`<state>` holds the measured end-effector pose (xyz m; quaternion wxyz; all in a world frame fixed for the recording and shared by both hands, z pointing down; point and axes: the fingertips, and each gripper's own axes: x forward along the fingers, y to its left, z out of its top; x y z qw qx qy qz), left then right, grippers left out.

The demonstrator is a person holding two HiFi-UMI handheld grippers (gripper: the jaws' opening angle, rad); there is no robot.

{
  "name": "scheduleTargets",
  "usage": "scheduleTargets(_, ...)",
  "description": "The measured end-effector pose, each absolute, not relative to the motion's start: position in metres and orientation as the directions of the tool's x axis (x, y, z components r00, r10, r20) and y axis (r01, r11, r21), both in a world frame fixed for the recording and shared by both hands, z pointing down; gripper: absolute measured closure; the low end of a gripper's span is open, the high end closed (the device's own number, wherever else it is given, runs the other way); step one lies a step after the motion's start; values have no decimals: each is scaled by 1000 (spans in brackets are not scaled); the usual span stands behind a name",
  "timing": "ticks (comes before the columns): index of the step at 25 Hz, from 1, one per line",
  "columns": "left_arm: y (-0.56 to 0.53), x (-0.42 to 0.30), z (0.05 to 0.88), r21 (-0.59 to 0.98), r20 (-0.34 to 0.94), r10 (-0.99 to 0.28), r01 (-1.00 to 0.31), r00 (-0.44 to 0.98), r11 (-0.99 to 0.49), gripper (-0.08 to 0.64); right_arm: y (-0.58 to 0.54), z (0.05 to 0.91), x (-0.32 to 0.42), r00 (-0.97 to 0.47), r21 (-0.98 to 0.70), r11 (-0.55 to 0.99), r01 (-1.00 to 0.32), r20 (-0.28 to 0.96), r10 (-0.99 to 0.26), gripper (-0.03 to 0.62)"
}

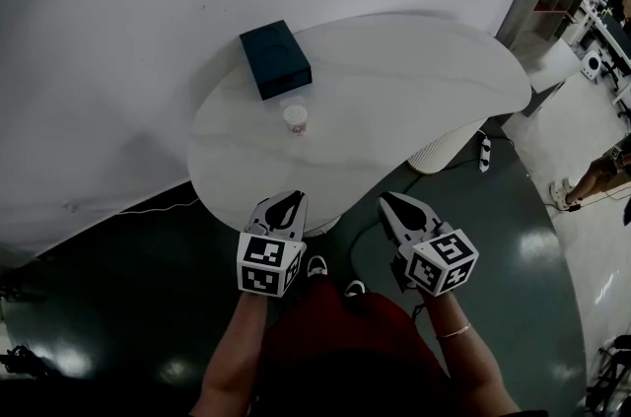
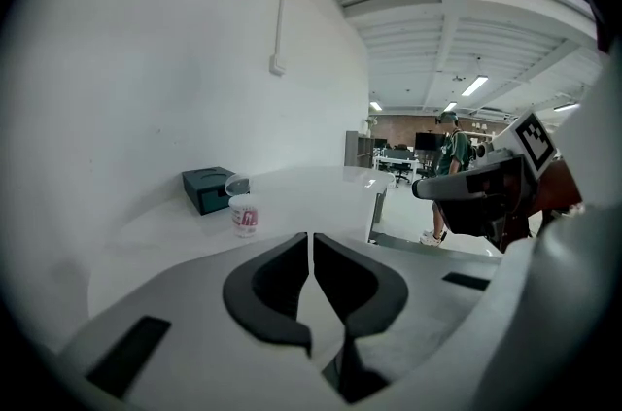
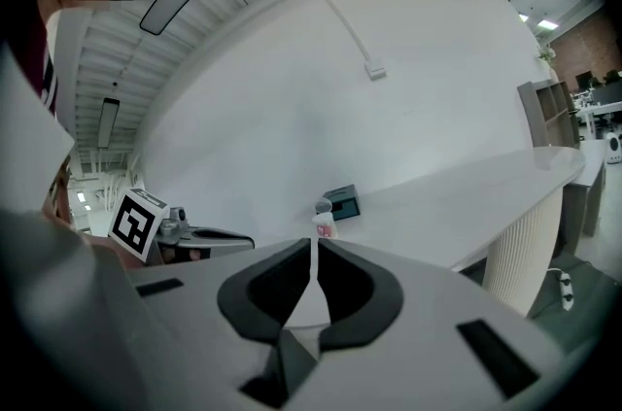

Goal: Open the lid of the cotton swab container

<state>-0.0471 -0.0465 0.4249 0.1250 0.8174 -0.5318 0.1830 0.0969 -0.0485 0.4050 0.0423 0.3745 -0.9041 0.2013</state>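
Observation:
The cotton swab container (image 1: pixel 295 118) is a small white tub with a red label, standing on the white table (image 1: pixel 414 80) near its left side. It also shows in the left gripper view (image 2: pixel 244 216) and the right gripper view (image 3: pixel 323 223), where a clear lid appears tilted up above its rim. My left gripper (image 1: pixel 293 199) hangs at the table's near edge, well short of the container, jaws shut with nothing between them (image 2: pixel 310 239). My right gripper (image 1: pixel 387 200) is off the near edge, also shut and empty (image 3: pixel 315 249).
A dark blue box (image 1: pixel 275 59) lies just behind the container. The table's ribbed white pedestal (image 1: pixel 440 149) and a power strip (image 1: pixel 484 152) on the floor are at the right. A person's legs (image 1: pixel 592 178) stand farther right. A white wall runs behind the table.

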Motion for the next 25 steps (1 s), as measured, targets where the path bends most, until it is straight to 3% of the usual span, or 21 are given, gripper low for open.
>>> scheduleTargets(13,-33,-37,399,100,342,-859,-924,381,-370,526,-33,387,124,-659,-264,610,-748,179,-731,577)
scheduleTargets(25,-27,-36,386,92,309,-883,-935,353,-342,526,-30,385,146,-614,-251,568,-784,174,-770,577)
